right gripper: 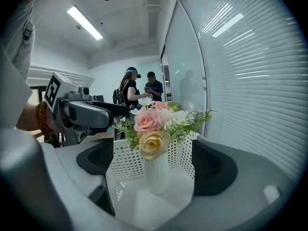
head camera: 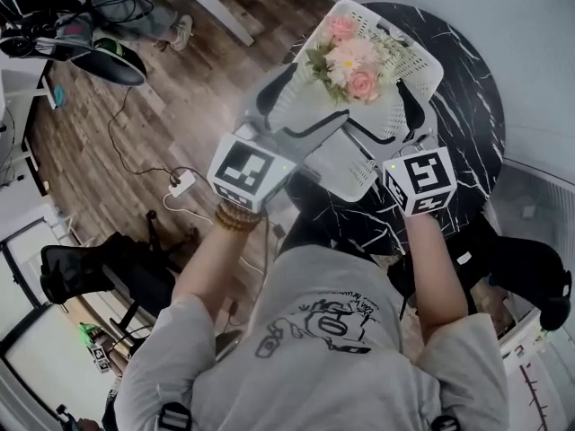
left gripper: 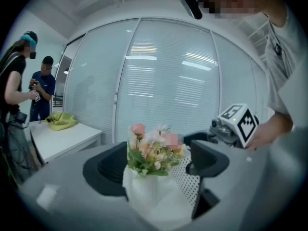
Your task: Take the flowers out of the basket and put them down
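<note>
Flowers [head camera: 352, 59], pink and cream, upright in white vase [right gripper: 156, 170] inside perforated white basket [head camera: 409, 57] on black marble table [head camera: 472, 106]. Left gripper [left gripper: 156, 165] released, jaws spread wide either side of bouquet, pads clear of it. Right gripper [right gripper: 156, 161] likewise agape, straddling basket's corner from opposite side, gripping nothing.

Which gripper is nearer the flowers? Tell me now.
Right, narrowly. The right gripper has the flowers large between its open fingers; the left gripper frames them from the opposite side, a little farther back.
</note>
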